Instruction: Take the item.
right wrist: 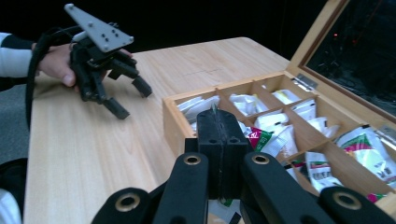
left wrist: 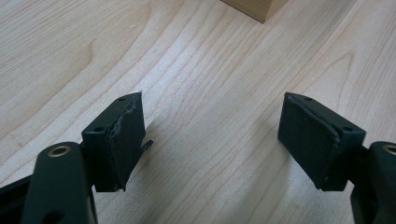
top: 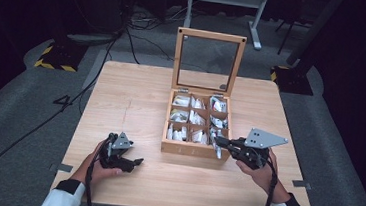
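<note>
A wooden box [top: 187, 148] with several compartments of white sachets stands on the table, its glass-paned lid [top: 209, 60] raised upright. My right gripper [top: 220, 142] is at the box's front right corner, jaws shut on a thin white sachet [top: 218, 151]. In the right gripper view the right gripper [right wrist: 222, 116] hovers over the near compartments, and a sliver of the sachet pokes out above its tips. My left gripper [top: 133, 163] rests low on the table left of the box. The left gripper [left wrist: 210, 140] is open, with bare wood between its pads.
The wooden table [top: 131, 98] has bare wood left of the box. A corner of the box [left wrist: 254, 7] shows ahead of the left gripper. Cables, a yellow-black striped base [top: 54, 59] and a white frame [top: 225, 1] lie on the dark floor beyond.
</note>
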A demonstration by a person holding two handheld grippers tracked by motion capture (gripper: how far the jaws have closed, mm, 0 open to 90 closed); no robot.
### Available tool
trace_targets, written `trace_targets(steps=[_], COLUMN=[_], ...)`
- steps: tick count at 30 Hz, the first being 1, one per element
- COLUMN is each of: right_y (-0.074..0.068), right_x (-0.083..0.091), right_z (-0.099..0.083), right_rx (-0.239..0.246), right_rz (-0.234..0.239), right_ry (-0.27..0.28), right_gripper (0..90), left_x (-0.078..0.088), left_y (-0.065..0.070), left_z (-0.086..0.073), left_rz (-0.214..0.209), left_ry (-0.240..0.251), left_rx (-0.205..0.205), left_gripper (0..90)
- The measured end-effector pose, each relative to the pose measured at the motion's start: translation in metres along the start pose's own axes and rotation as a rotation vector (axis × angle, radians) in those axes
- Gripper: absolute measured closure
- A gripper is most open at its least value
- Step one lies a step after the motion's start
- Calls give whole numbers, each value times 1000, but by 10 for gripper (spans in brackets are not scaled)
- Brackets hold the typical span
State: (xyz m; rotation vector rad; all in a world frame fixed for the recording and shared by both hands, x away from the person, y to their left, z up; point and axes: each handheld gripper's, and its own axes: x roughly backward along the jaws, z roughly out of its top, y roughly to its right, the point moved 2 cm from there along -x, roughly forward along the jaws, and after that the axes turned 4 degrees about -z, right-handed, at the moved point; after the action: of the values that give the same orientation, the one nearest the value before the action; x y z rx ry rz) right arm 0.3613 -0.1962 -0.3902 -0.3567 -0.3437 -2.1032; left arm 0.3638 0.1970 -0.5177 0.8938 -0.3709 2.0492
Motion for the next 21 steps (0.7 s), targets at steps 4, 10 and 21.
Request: trace_targets(steps=[4,10,21], right_y=[-9,-20,-42], right_x=[0,-6,-21], right_z=[-2,-7,-22], right_rx=[15,34,96], right_rz=[26,69,150], right_ry=[-8,-31,-85], right_gripper=[900,900,900], left_x=[0,0,0], left_y=[0,0,0], left_z=[0,0,0], left_rz=[-1,1,0], left_ry=[0,1,1], left_rx=[-2,-2,0], left_gripper=[235,234,234])
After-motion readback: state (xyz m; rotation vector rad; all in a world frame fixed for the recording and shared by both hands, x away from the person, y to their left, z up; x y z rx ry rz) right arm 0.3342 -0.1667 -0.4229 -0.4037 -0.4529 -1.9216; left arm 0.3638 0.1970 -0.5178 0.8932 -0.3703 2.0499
